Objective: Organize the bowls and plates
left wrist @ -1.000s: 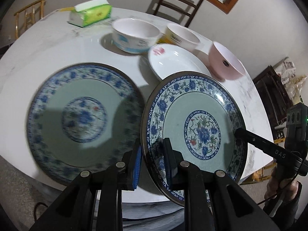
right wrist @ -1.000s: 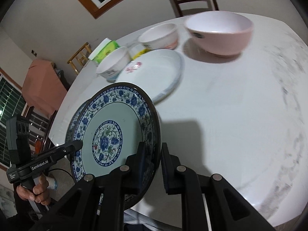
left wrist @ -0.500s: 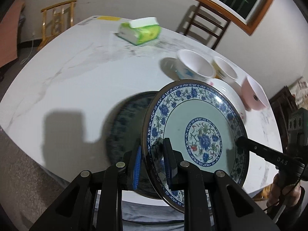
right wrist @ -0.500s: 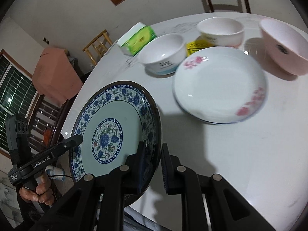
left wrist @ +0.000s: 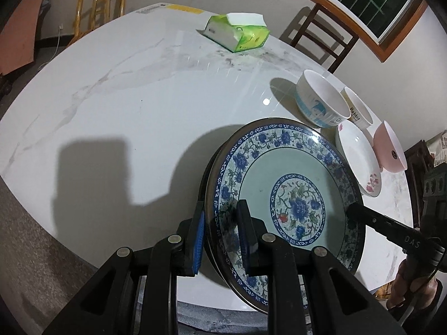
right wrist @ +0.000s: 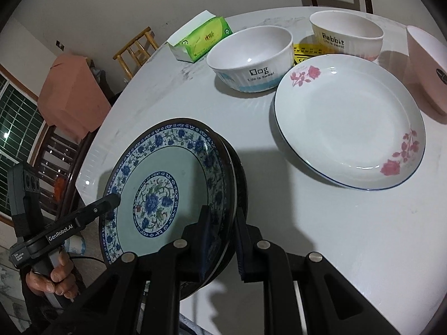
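Round white marble-look surface [left wrist: 117,106] carries everything.

Blue-and-white floral porcelain plate with pale green centre [left wrist: 287,189] sits tilted at the near edge of the surface, lying over a second dark-rimmed plate [right wrist: 240,184] of the same size; only that one's edge shows beneath. Can't tell if the top plate is fully seated on it.

Left gripper [left wrist: 220,236]: jaws clenched on the rim of the blue-and-white plate, one pad above, one below. Right gripper [right wrist: 222,244]: jaws clamped on the opposite rim of the same plate. Each gripper's tip shows in the other's view, touching the plate face.

White shallow plate with pink rose prints and thin blue rim line [right wrist: 349,122] lies flat just beside the blue stack, not touching it.

Pale pink bowl [right wrist: 427,67] is at the far right, near the rose plate.

White ribbed bowl with blue base band, marked "Dog" [right wrist: 251,57], stands upright behind the rose plate. Cream ribbed bowl marked "Rabbit" [right wrist: 346,37] stands beside it, a yellow label [right wrist: 307,50] on the surface between them.

Green-and-white tissue pack [left wrist: 237,32] sits farther back, well apart from the plates.

Wooden chairs [left wrist: 318,36] stand around the surface.
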